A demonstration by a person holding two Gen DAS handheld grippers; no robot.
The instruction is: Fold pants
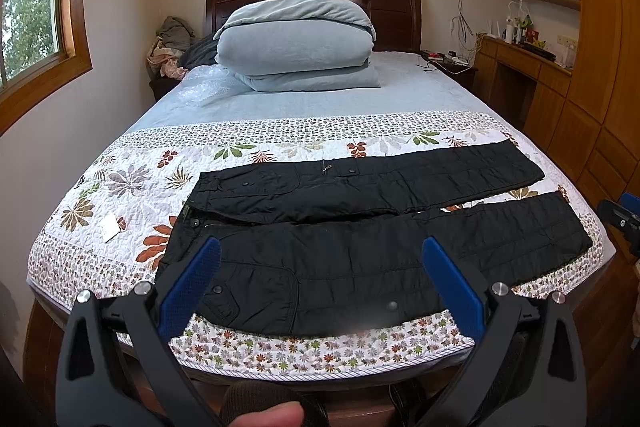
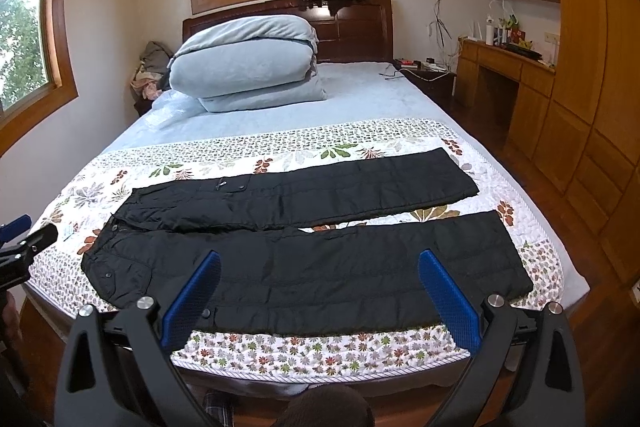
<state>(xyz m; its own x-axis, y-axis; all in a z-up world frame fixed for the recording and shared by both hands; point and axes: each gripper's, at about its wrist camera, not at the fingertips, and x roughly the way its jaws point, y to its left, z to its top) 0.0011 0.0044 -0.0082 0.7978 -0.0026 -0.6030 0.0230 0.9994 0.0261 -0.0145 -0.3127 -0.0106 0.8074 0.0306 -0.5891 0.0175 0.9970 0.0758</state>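
Note:
Black quilted pants (image 1: 340, 259) lie flat across the foot of the bed, waist at the left, both legs spread apart and pointing right. They also show in the right wrist view (image 2: 320, 275). My left gripper (image 1: 320, 251) is open and empty, held above the near leg close to the waist end. My right gripper (image 2: 320, 263) is open and empty, held above the middle of the near leg. Each gripper's tip shows at the edge of the other view: the right one (image 1: 620, 215) and the left one (image 2: 24, 239).
The bed has a floral quilt (image 1: 132, 187) over a blue sheet. A folded blue duvet (image 1: 296, 43) is stacked at the headboard. A small white tag (image 1: 110, 229) lies left of the waist. A wooden desk and cabinets (image 1: 560, 87) stand on the right.

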